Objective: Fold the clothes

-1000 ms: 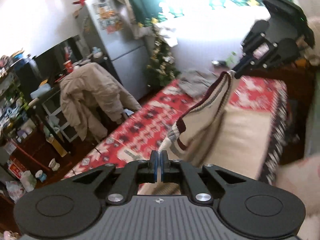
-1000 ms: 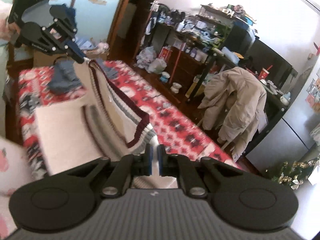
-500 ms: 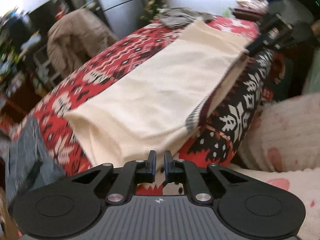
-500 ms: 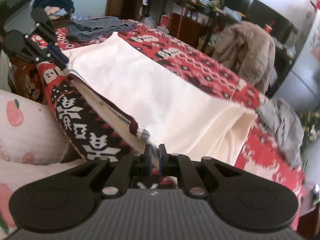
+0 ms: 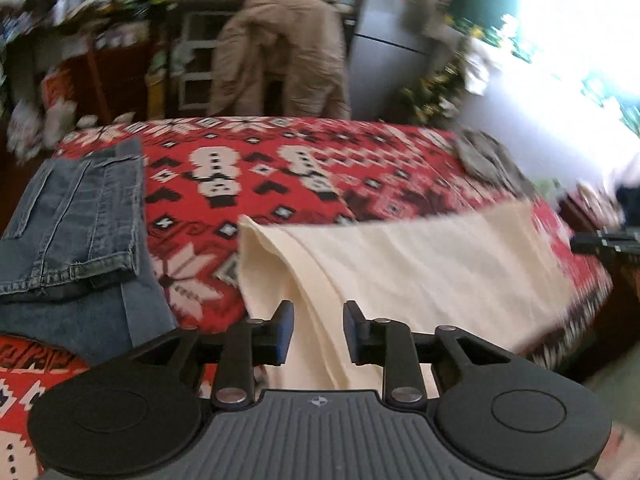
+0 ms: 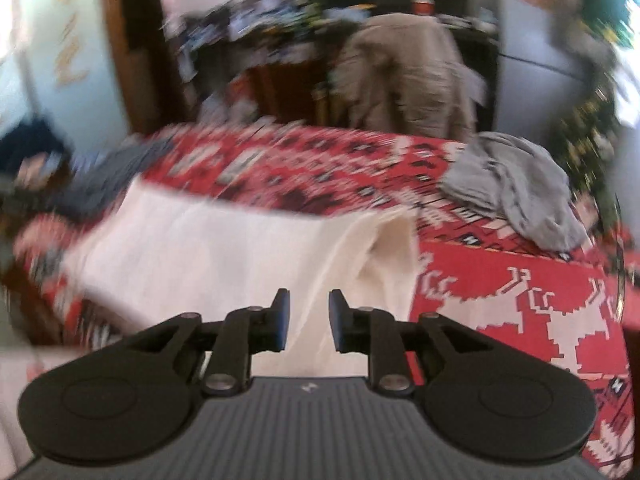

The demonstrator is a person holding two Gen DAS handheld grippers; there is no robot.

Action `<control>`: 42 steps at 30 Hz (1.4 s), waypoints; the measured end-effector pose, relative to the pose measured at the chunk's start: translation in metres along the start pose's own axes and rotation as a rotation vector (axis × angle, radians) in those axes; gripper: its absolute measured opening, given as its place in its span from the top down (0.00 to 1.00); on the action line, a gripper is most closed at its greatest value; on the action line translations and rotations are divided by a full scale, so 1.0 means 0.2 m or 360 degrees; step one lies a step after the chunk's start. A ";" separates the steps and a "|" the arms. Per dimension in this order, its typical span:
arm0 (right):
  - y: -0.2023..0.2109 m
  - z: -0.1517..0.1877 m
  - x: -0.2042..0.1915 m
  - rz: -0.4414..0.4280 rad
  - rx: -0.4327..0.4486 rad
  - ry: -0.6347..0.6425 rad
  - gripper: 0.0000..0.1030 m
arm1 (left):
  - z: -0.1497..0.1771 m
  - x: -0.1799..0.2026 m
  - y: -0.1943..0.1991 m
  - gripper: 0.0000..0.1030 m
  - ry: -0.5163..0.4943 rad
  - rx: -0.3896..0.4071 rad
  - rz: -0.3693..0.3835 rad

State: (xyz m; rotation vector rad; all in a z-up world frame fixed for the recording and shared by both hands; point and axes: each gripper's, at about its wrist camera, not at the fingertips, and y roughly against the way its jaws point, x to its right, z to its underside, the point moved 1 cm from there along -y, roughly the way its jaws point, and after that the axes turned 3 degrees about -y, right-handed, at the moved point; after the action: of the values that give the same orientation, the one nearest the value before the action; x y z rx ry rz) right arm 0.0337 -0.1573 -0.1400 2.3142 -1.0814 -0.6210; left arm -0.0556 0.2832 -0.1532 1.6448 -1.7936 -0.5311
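Now, left wrist view: left gripper [image 5: 317,330] low over the near edge of a worktop draped in a red patterned cloth [image 5: 280,168], jaws released and set apart, nothing pinched. Cream sweater [image 5: 420,264] spread flat across the cloth, its folded near-left corner lying between and just beyond the blue pads [image 5: 285,332]; whether touching them, cannot tell. Folded blue jeans [image 5: 76,216] to the left on the same cloth, apart from the sweater. Crumpled grey garment [image 5: 484,160] at the far right corner. Tip of the right gripper [image 5: 600,242] just visible at the right edge, beside the sweater's far end. Tan coat [image 5: 280,56] hung over a chair behind the worktop, silver fridge [image 5: 384,48] beyond.

Right wrist view, heavily blurred: right gripper [image 6: 306,318] also with jaws released, gap clear between them, nothing held. Cream sweater [image 6: 224,256] stretching leftward from just ahead of the fingers, its raised folded corner right of centre. Grey garment [image 6: 516,196] heaped to the right on the red cloth [image 6: 520,300], apart from the sweater. Tan coat [image 6: 408,76] in the background
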 end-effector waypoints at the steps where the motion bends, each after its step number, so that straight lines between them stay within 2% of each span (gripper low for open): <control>1: -0.03 -0.03 0.04 -0.0003 0.0008 -0.0059 0.69 | -0.02 -0.02 -0.03 0.70 0.0034 -0.0003 -0.0003; 6: -0.19 -0.12 0.22 -0.0018 -0.0006 -0.0328 0.63 | -0.09 -0.15 -0.17 0.69 0.0248 -0.0051 -0.0014; 11: -0.35 -0.15 0.34 -0.0063 -0.0031 -0.0513 0.57 | -0.15 -0.25 -0.28 0.67 0.0419 -0.0083 0.0089; 14: -0.41 -0.15 0.38 -0.0090 -0.0046 -0.0585 0.56 | -0.17 -0.25 -0.33 0.67 0.0427 -0.0105 0.0171; 18: -0.47 -0.17 0.40 -0.0099 -0.0027 -0.0605 0.56 | -0.19 -0.26 -0.40 0.68 0.0446 -0.0128 0.0163; 19: -0.48 -0.18 0.41 -0.0098 -0.0018 -0.0608 0.57 | -0.19 -0.26 -0.41 0.68 0.0457 -0.0127 0.0164; 21: -0.51 -0.19 0.41 -0.0089 -0.0005 -0.0609 0.68 | -0.20 -0.26 -0.44 0.73 0.0476 -0.0113 0.0168; 22: -0.52 -0.20 0.41 -0.0085 0.0002 -0.0609 0.84 | -0.21 -0.27 -0.45 0.85 0.0482 -0.0106 0.0160; 23: -0.53 -0.21 0.42 -0.0078 0.0009 -0.0614 0.89 | -0.21 -0.27 -0.46 0.93 0.0481 -0.0102 0.0140; 25: -0.56 -0.21 0.43 -0.0059 0.0024 -0.0629 0.95 | -0.21 -0.29 -0.46 0.95 0.0495 -0.0078 0.0123; 29: -0.58 -0.22 0.47 -0.0021 0.0072 -0.0660 0.96 | -0.17 -0.34 -0.46 0.95 0.0566 -0.0014 0.0123; 33: -0.63 -0.16 0.51 0.0000 0.0063 -0.0733 0.96 | -0.12 -0.40 -0.46 0.95 0.0701 0.0035 0.0158; 38: -0.62 -0.10 0.54 -0.0002 0.0114 -0.0820 0.96 | -0.09 -0.46 -0.43 0.96 0.0983 0.0123 0.0285; 42: -0.62 -0.11 0.51 0.0033 0.0085 -0.0748 0.96 | -0.10 -0.44 -0.41 0.94 0.0974 0.0106 0.0312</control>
State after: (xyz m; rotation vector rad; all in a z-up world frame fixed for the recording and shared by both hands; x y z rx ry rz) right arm 0.1754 -0.1638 -0.2183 2.2535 -1.3359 -1.1811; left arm 0.0186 0.3614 -0.2104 1.4439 -1.4890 0.1201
